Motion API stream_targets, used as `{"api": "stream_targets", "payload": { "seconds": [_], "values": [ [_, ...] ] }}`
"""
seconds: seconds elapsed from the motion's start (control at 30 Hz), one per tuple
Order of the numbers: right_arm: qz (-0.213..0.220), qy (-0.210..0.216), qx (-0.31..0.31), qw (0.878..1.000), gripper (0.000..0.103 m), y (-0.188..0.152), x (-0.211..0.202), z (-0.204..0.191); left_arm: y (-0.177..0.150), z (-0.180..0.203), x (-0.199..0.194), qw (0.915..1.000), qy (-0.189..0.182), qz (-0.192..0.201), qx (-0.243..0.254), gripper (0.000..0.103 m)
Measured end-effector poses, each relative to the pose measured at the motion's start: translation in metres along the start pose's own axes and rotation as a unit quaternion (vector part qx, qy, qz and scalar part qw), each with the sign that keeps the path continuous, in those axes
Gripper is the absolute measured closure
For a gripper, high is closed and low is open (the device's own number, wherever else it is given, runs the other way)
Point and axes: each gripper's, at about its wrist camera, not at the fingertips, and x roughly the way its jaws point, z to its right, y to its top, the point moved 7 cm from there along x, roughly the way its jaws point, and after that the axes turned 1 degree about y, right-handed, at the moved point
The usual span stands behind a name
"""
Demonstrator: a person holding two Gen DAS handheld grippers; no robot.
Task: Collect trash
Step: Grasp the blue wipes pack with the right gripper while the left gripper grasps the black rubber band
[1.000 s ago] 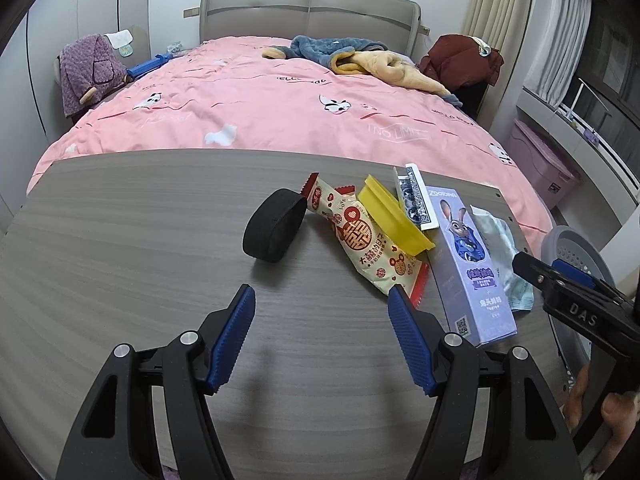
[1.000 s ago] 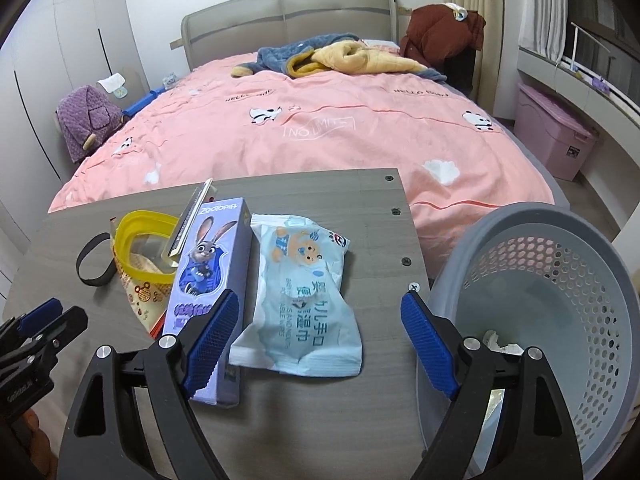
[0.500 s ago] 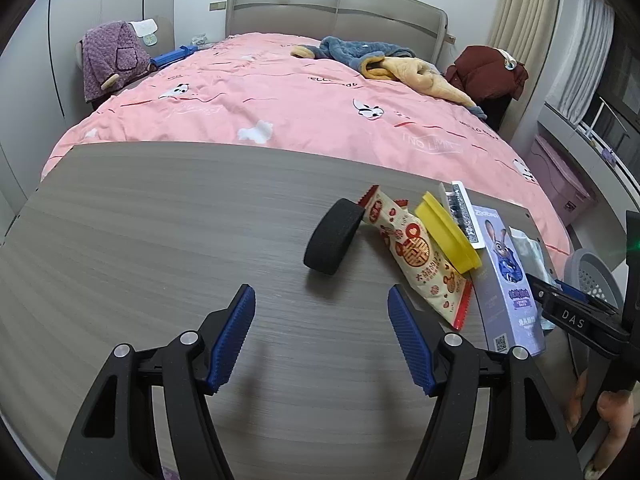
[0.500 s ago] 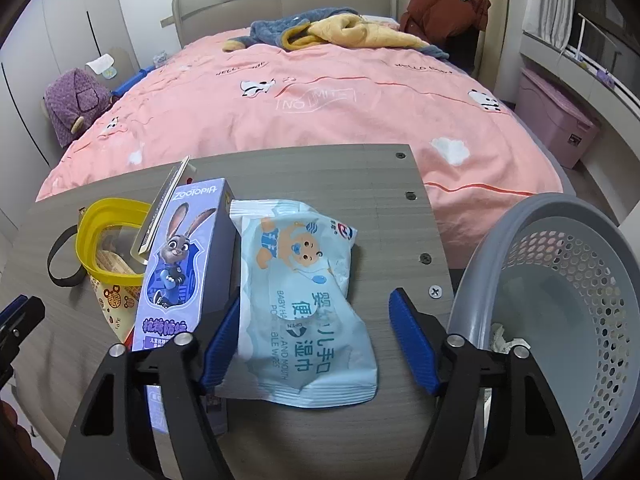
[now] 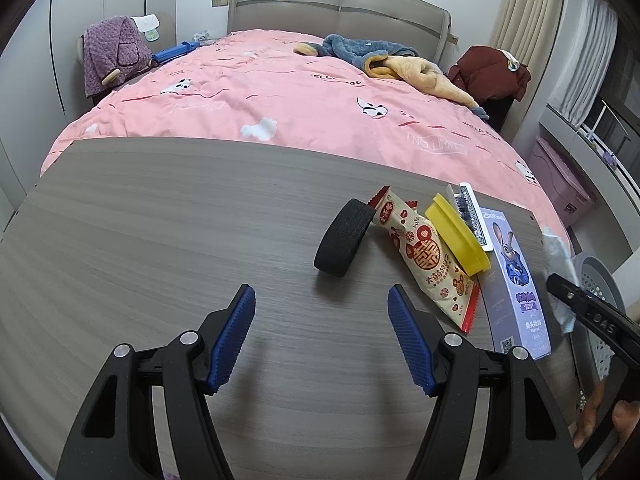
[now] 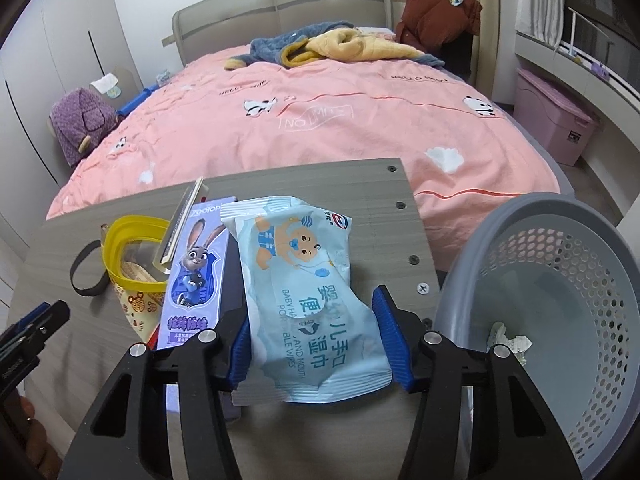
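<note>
Left view: my left gripper (image 5: 320,328) has backed off from the pile since a sec ago — jaws wide open, nothing between them, bare table (image 5: 160,220) below. The snack bag (image 5: 430,258) and black band (image 5: 345,238) sit ahead and to the right, apart from the jaws.

Right view: my right gripper (image 6: 316,334) has closed in round the wipes pack (image 6: 306,288), pads at both edges — looks gripped, w/ the pack lifting. The bin (image 6: 560,320) is just right, so I judge the drop is next.
</note>
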Motion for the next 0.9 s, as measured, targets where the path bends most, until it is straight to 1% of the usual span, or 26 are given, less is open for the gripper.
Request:
{"api": "stream_targets", "payload": {
  "seconds": [0.13, 0.27, 0.47, 0.67, 0.7, 0.73, 0.77, 0.83, 0.9],
  "values": [
    [0.008, 0.007, 0.019, 1.000, 0.050, -0.008, -0.018, 0.007, 0.004, -0.006, 0.009, 1.0000, 0.003, -0.006, 0.001, 0.037],
    [0.007, 0.009, 0.026, 1.000, 0.050, -0.021, -0.030, 0.011, 0.012, -0.010, 0.020, 0.9999, 0.007, -0.007, 0.005, 0.037],
    [0.003, 0.010, 0.025, 1.000, 0.050, -0.031, -0.037, 0.010, 0.024, -0.007, 0.036, 0.9998, 0.002, -0.005, 0.016, 0.037],
    [0.004, 0.011, 0.025, 1.000, 0.050, -0.032, -0.038, 0.010, 0.030, 0.003, 0.049, 0.9994, 0.002, -0.004, 0.034, 0.039],
    [0.004, 0.011, 0.025, 1.000, 0.050, -0.033, -0.039, 0.009, 0.030, 0.004, 0.050, 0.9994, 0.002, -0.004, 0.035, 0.046],
    [0.004, 0.012, 0.025, 1.000, 0.050, -0.033, -0.039, 0.009, 0.031, 0.005, 0.051, 0.9993, 0.001, -0.005, 0.036, 0.056],
    [0.004, 0.012, 0.025, 1.000, 0.050, -0.033, -0.039, 0.009, 0.031, 0.006, 0.052, 0.9993, -0.002, -0.009, 0.037, 0.060],
    [0.004, 0.012, 0.025, 1.000, 0.050, -0.033, -0.040, 0.009, 0.032, 0.007, 0.053, 0.9991, -0.010, -0.014, 0.038, 0.076],
    [0.005, 0.013, 0.025, 1.000, 0.050, -0.033, -0.040, 0.008, 0.031, 0.008, 0.052, 0.9989, -0.015, -0.016, 0.040, 0.085]
  ]
}}
